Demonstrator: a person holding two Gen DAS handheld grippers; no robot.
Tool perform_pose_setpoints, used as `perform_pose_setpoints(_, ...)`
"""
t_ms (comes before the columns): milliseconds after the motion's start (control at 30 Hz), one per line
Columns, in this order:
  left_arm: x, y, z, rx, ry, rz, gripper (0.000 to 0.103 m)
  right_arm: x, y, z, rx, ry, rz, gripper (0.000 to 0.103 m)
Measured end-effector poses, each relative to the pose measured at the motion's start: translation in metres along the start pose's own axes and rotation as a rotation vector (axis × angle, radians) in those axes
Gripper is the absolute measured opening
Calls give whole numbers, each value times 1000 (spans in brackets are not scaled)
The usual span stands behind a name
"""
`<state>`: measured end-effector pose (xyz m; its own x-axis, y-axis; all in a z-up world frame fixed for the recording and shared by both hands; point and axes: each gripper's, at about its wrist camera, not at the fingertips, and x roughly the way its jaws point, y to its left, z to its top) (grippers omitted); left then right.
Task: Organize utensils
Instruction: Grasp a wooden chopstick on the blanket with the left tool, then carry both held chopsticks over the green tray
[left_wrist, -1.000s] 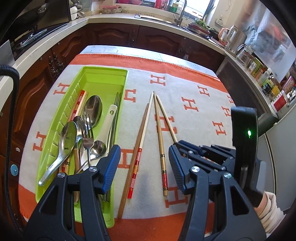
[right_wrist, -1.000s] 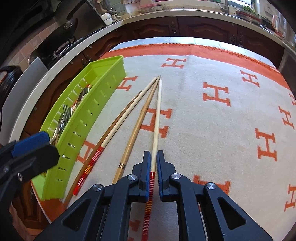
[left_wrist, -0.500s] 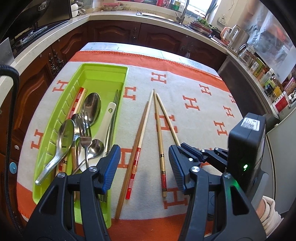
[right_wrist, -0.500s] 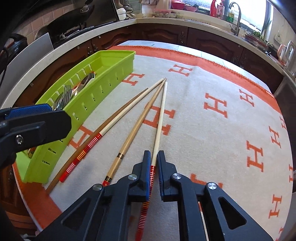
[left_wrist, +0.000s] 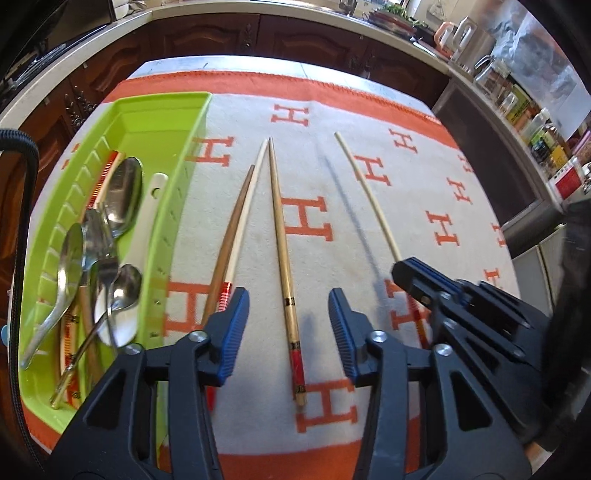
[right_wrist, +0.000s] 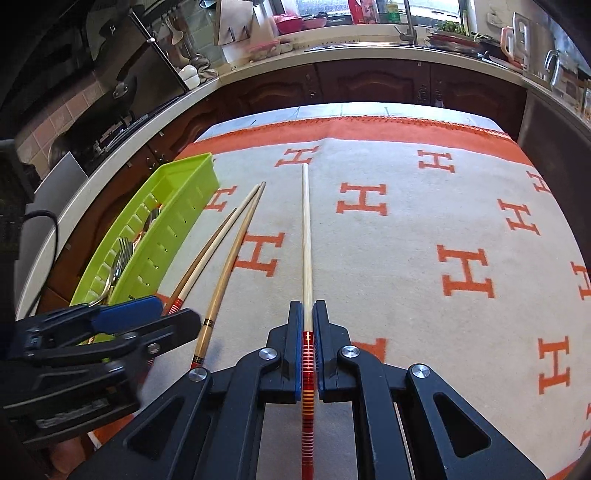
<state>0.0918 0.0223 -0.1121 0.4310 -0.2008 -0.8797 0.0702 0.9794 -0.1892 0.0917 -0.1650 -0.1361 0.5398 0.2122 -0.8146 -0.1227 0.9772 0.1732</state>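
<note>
Pale chopstick (right_wrist: 306, 236): long axis straight ahead of right gripper (right_wrist: 307, 350), tip away, lifted off blanket (right_wrist: 406, 295); red-striped handle clamped in pads. Left gripper (left_wrist: 288, 321): jaws just narrowing, ungripped, astride bamboo chopstick (left_wrist: 282, 251).

Green slotted tray (left_wrist: 162, 110): set at the left of the desk; metal spoons (left_wrist: 123, 195), a fork (left_wrist: 107, 269), a white-handled utensil (left_wrist: 147, 218) and red-banded chopsticks are heaped inside. Pale chopstick with red-striped end (right_wrist: 306, 251): clamped at its banded part, its tip raised off the cloth. Bamboo chopstick with red end (left_wrist: 284, 266): laid flat beside the tray. Dark-brown chopstick (left_wrist: 232, 236) and pale red-banded chopstick (left_wrist: 245, 206): laid side by side, touching, between tray and bamboo chopstick.
</note>
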Motion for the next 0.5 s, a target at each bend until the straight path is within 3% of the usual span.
perform_pose_setpoints(167, 22, -1, -2, -15, 34, 37, 28, -6, -4, -3, 14, -6, 15, 5)
perform_pose_setpoints(233, 24, -4, -3, 1, 10, 59, 24, -7, -6, -4, 19, -8, 20, 5)
perform_pose_setpoints(267, 25, -5, -3, 8, 7, 72, 19, -8, -7, -4, 23, -9, 21, 5)
perform_pose_setpoints(300, 26, -5, -4, 13, -5, 78, 7, -9, -7, -4, 27, -9, 22, 5)
perform_pose_setpoints(333, 27, -5, -3, 17, -5, 76, 4, -9, -8, -5, 31, -9, 25, 5)
perform_pose_setpoints(500, 24, -1, -4, 4, -7, 49, 4, -14, -8, -4, 48, -14, 40, 5)
